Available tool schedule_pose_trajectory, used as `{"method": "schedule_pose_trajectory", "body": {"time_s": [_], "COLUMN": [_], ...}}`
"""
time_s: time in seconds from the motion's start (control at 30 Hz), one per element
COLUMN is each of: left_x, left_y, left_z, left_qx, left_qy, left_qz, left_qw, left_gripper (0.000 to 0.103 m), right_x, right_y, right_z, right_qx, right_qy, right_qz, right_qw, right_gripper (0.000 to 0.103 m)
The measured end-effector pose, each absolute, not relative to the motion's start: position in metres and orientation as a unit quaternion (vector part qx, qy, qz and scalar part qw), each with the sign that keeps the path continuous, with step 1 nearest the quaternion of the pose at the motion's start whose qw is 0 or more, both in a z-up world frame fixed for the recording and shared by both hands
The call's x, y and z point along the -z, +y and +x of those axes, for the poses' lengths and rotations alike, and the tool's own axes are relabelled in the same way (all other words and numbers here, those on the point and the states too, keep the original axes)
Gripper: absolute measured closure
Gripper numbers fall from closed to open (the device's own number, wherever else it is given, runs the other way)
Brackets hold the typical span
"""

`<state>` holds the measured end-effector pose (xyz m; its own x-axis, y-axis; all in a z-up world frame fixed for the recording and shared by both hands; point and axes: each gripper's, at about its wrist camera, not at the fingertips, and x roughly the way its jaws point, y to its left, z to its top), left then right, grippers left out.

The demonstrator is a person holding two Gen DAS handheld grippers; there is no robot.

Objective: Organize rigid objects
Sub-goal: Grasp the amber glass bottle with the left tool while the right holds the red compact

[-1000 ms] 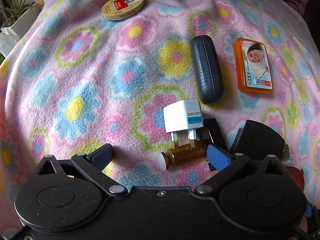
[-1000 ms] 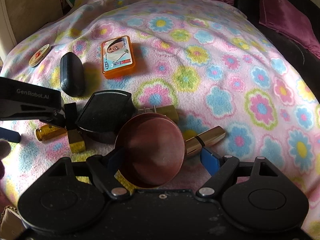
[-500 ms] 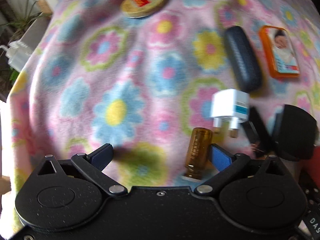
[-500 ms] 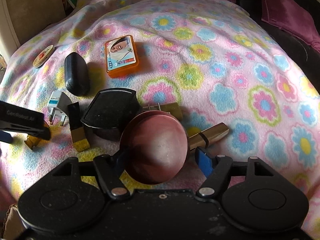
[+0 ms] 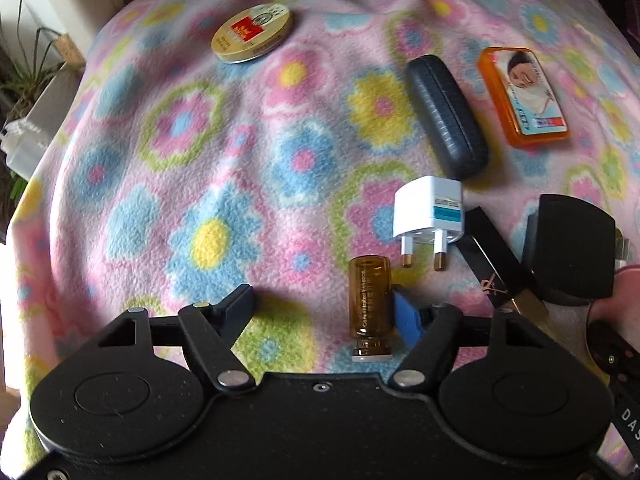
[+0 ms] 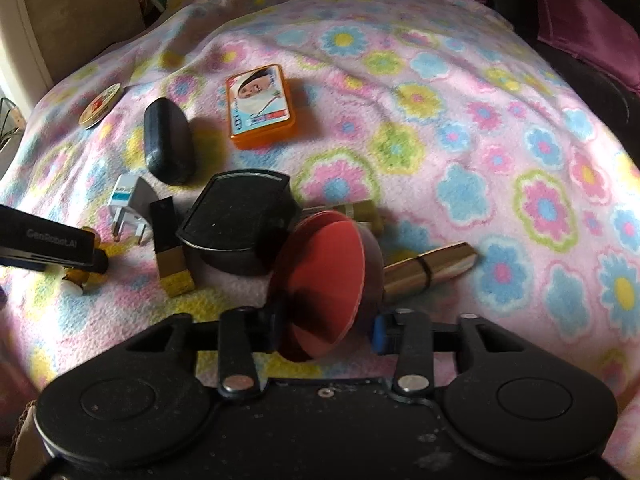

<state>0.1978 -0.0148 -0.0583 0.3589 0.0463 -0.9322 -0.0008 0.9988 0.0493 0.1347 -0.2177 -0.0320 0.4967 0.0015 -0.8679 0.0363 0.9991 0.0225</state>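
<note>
A small amber bottle (image 5: 369, 304) lies on the flowered blanket (image 5: 200, 152) between the fingers of my left gripper (image 5: 324, 304). It rests against the right blue pad (image 5: 406, 316), while the left finger stands apart from it; the jaws are closing. My right gripper (image 6: 326, 324) is shut on a red round case (image 6: 324, 272), which is tipped up on its edge. Beside it lie a black compact (image 6: 236, 220) and a gold lipstick (image 6: 432, 264). A white plug adapter (image 5: 430, 212) lies just beyond the bottle.
A black-and-gold tube (image 5: 496, 264), a dark glasses case (image 5: 446, 116), an orange box (image 5: 524, 96) and a round tin (image 5: 252, 32) lie spread on the blanket. Purple cushions (image 6: 580, 20) edge the far right. A potted plant (image 5: 28, 72) stands off the left edge.
The amber bottle turned from crosswise to lengthwise between my left fingers, which have narrowed. My right fingers closed on the red case, and it tipped up from flat.
</note>
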Motion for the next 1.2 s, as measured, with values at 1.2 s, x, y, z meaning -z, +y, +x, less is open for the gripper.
{"method": "schedule_pose_trajectory", "body": {"time_s": [1.2], "left_x": [0.046], "left_y": [-0.034], "left_z": [0.210], "left_qx": [0.442], "left_qy": [0.507], "left_qz": [0.315], "left_qw": [0.670], "left_gripper": [0.034], "right_x": [0.029], "right_y": [-0.230], "right_z": [0.133], "right_qx": [0.025], "right_qy": [0.499], "right_qz": [0.042], "right_qw": [0.865], "right_gripper": [0.050]}}
